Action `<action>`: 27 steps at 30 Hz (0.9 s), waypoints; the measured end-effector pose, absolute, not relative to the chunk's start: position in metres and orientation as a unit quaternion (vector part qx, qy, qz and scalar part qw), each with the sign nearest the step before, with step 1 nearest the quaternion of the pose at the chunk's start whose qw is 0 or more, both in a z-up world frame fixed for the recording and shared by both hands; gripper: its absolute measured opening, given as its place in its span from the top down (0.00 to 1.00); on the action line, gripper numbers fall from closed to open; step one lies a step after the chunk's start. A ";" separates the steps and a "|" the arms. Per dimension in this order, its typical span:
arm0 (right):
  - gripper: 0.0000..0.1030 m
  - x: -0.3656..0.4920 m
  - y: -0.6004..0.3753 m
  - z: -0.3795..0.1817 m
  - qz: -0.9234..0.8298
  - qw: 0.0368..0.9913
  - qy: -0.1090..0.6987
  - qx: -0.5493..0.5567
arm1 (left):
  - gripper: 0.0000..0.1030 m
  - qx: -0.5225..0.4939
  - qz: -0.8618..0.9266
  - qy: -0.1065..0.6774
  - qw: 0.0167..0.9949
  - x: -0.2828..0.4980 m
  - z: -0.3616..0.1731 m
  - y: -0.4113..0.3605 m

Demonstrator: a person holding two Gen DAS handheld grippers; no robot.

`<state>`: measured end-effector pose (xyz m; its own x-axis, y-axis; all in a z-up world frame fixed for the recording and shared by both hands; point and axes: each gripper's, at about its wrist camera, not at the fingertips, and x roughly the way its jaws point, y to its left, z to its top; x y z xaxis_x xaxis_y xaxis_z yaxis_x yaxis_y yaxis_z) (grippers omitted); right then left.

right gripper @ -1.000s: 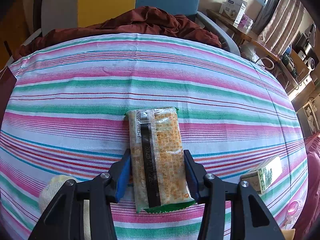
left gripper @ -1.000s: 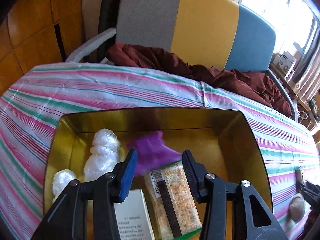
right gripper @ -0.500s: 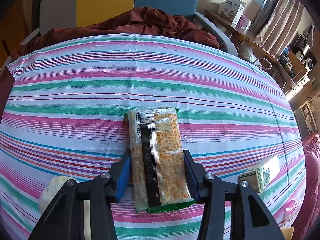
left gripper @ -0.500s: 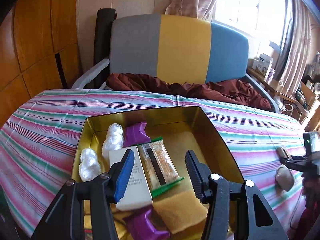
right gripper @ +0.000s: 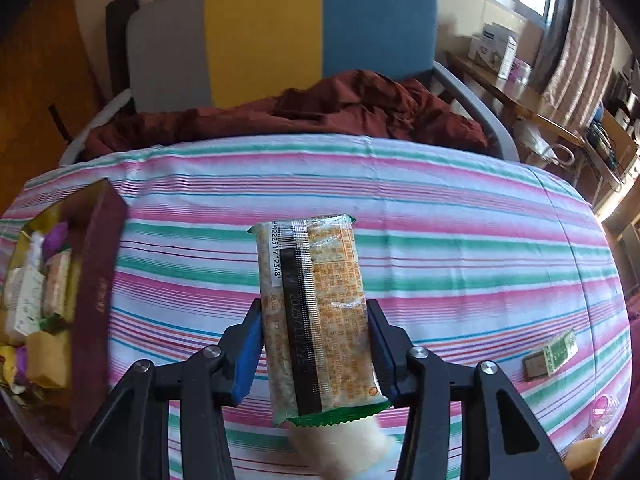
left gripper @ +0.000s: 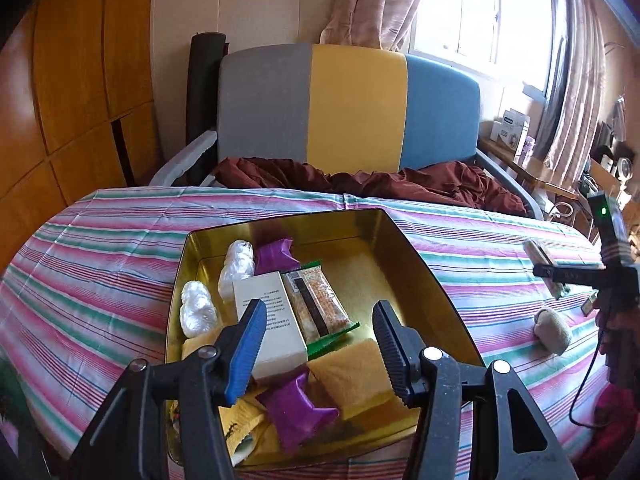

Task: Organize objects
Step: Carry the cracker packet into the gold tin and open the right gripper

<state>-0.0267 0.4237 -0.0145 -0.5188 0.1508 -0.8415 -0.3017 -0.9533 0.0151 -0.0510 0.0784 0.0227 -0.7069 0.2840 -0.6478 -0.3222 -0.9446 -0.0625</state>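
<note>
- Right gripper (right gripper: 316, 344): jaws clamped on the sides of a cracker packet (right gripper: 316, 312), gripped low on its length; packet clear of the striped cloth (right gripper: 460, 240), well to the right of the gold tin (left gripper: 420, 264).
- Risk of slip: glossy film, most of the packet's length cantilevered beyond the pads; likely to pivot or slide out on a quick swing toward the tin.
- Risk of crushing: brittle crackers inside, probably cracked by any harder squeeze meant to stop that slip.
- Left gripper (left gripper: 318, 344): jaws opening, moderately apart, nothing between them; hovering over the near half of the tin.
- Risk of collision: both grippers bound for the same tin if the left does not clear out; a knock could jar the packet loose.
- Tin already crowded: white box (left gripper: 272, 320), second cracker packet (left gripper: 316, 304), purple wrappers (left gripper: 298, 408), plastic-wrapped white lumps (left gripper: 196, 312), yellow pieces (left gripper: 352, 372). Free floor only toward the far right of the tin; a drop elsewhere likely ends propped on the pile or hung on the tin's wall.
- Outside the tin, to its right on the cloth: small green box (right gripper: 552, 354), beige lump (left gripper: 554, 330); possible snags for a low pass.
</note>
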 end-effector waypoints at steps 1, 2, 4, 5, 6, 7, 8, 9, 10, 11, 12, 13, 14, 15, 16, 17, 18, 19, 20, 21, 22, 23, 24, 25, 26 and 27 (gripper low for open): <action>0.53 -0.032 0.408 -0.009 0.873 0.114 0.078 -0.469 | 0.45 -0.347 0.923 0.025 0.164 -0.050 0.022 0.076; 0.53 -0.037 0.393 -0.005 0.877 0.097 0.075 -0.465 | 0.45 -0.348 0.923 0.025 0.164 -0.048 0.022 0.075; 0.53 -0.048 0.363 0.002 0.882 0.061 0.072 -0.462 | 0.44 -0.348 0.923 0.022 0.162 -0.046 0.021 0.070; 0.53 -0.054 0.347 0.005 0.883 0.044 0.073 -0.461 | 0.43 -0.348 0.923 0.021 0.161 -0.045 0.021 0.067; 0.53 -0.059 0.333 0.006 0.884 0.028 0.074 -0.461 | 0.43 -0.348 0.924 0.019 0.159 -0.044 0.020 0.065; 0.53 -0.065 0.318 0.006 0.884 0.012 0.074 -0.462 | 0.43 -0.349 0.924 0.017 0.158 -0.044 0.020 0.062; 0.53 -0.069 0.303 0.005 0.883 -0.001 0.072 -0.463 | 0.43 -0.350 0.924 0.014 0.157 -0.043 0.019 0.059; 0.53 -0.074 0.289 0.004 0.883 -0.012 0.066 -0.465 | 0.43 -0.351 0.923 0.011 0.156 -0.043 0.018 0.056; 0.53 -0.078 0.275 0.003 0.882 -0.021 0.059 -0.466 | 0.43 -0.352 0.923 0.008 0.154 -0.043 0.018 0.054; 0.53 -0.083 0.262 0.001 0.881 -0.031 0.053 -0.469 | 0.43 -0.352 0.923 0.006 0.153 -0.043 0.017 0.051; 0.53 -0.088 0.252 -0.002 0.879 -0.038 0.049 -0.472 | 0.43 -0.353 0.923 0.005 0.152 -0.043 0.017 0.049; 0.53 -0.093 0.242 -0.006 0.877 -0.042 0.044 -0.476 | 0.43 -0.354 0.923 0.003 0.151 -0.044 0.016 0.046; 0.53 -0.099 0.235 -0.010 0.875 -0.042 0.042 -0.481 | 0.43 -0.355 0.923 0.000 0.150 -0.043 0.015 0.044; 0.53 -0.104 0.229 -0.015 0.872 -0.041 0.041 -0.486 | 0.43 -0.356 0.922 -0.003 0.149 -0.043 0.014 0.041; 0.53 -0.110 0.225 -0.020 0.869 -0.039 0.040 -0.491 | 0.43 -0.357 0.922 -0.006 0.148 -0.043 0.013 0.038; 0.53 -0.115 0.222 -0.026 0.867 -0.036 0.038 -0.496 | 0.42 -0.358 0.922 -0.008 0.147 -0.043 0.012 0.036; 0.53 -0.121 0.219 -0.031 0.865 -0.030 0.036 -0.500 | 0.42 -0.359 0.922 -0.010 0.146 -0.043 0.011 0.034; 0.53 -0.122 0.217 -0.034 0.863 -0.024 0.035 -0.504 | 0.42 -0.361 0.921 -0.012 0.145 -0.043 0.010 0.032; 0.53 -0.126 0.216 -0.038 0.861 -0.021 0.037 -0.506 | 0.42 -0.362 0.921 -0.013 0.144 -0.043 0.009 0.031; 0.53 -0.127 0.215 -0.042 0.861 -0.017 0.040 -0.507 | 0.42 -0.363 0.921 -0.014 0.143 -0.043 0.008 0.029; 0.53 -0.130 0.215 -0.044 0.860 -0.013 0.043 -0.508 | 0.42 -0.363 0.921 -0.016 0.142 -0.043 0.007 0.027; 0.52 -0.132 0.215 -0.046 0.860 -0.011 0.047 -0.508 | 0.42 -0.364 0.920 -0.017 0.141 -0.043 0.007 0.026; 0.52 -0.134 0.216 -0.049 0.859 -0.014 0.053 -0.509 | 0.42 -0.365 0.920 -0.017 0.141 -0.044 0.006 0.026; 0.52 -0.136 0.216 -0.052 0.856 -0.020 0.061 -0.513 | 0.42 -0.366 0.920 -0.019 0.140 -0.045 0.005 0.025; 0.52 -0.136 0.215 -0.054 0.851 -0.025 0.066 -0.520 | 0.42 -0.367 0.919 -0.020 0.139 -0.045 0.004 0.024; 0.52 -0.137 0.214 -0.056 0.848 -0.029 0.068 -0.525 | 0.42 -0.368 0.919 -0.021 0.138 -0.046 0.003 0.023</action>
<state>-0.1371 0.2141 -0.0565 -0.4463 -0.1207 -0.8867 -0.0225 -0.9890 0.1459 -0.0457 0.0232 0.0031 -0.6909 0.2690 -0.6710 -0.2385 -0.9610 -0.1396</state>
